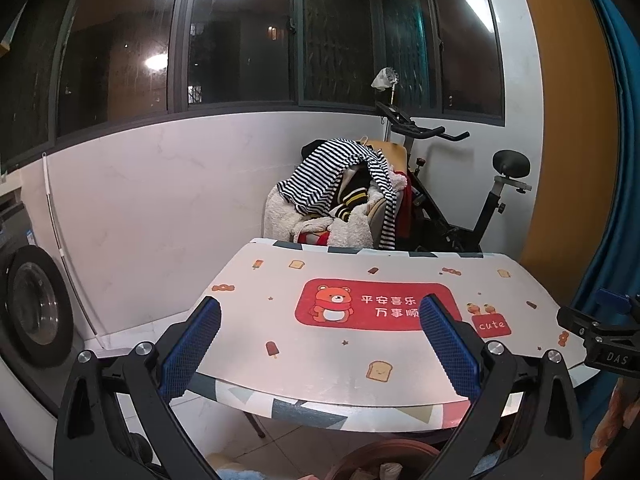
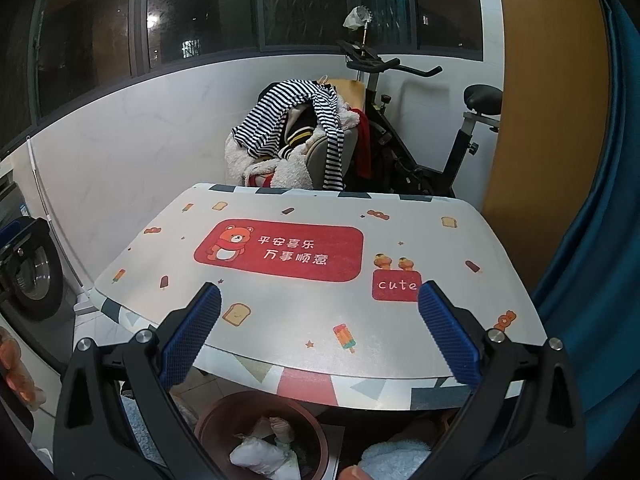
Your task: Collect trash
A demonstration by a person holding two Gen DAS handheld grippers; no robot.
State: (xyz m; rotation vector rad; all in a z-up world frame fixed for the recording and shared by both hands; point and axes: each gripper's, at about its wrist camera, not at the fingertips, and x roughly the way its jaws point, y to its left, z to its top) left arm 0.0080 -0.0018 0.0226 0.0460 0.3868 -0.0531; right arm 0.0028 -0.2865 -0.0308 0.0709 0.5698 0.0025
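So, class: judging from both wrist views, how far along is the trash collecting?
Done, it seems: crumpled white trash lies in the brown bin below the table, whose top shows only its printed mat. In hand: nothing; the left gripper and right gripper are both open and empty. Left: no trash visible outside the bin.

Table [image 2: 280,320] w/ printed cover, bare; floor [image 2: 224,382]: bin [image 2: 208,424].
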